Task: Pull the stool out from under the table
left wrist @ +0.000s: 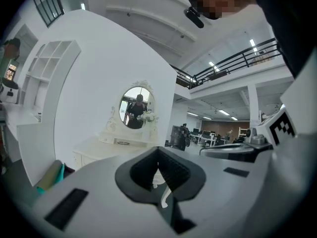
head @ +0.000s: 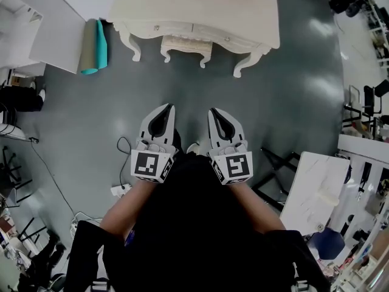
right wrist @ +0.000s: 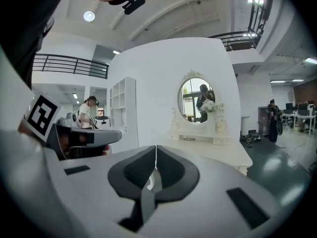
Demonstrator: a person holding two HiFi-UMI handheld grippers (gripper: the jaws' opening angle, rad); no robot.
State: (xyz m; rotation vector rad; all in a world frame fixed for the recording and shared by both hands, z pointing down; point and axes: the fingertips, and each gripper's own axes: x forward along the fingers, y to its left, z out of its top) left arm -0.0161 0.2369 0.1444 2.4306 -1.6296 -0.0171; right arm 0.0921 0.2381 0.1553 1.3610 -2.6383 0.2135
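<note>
Stool [head: 186, 46] sits tucked under the table [head: 243, 23], well ahead of me. My left gripper [head: 166, 111] and right gripper [head: 215, 113] both have jaws together, empty. If I reach in like this, I'd likely shove it deeper.

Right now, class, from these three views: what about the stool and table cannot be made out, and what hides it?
- Stool seat: head view, covered by the dressing table.
- Stool, both gripper views: mostly blocked by the shut left gripper and right gripper bodies.
- Dressing table's back: cut off by the head view's top edge.
- Mirror reflection: too small.
</note>
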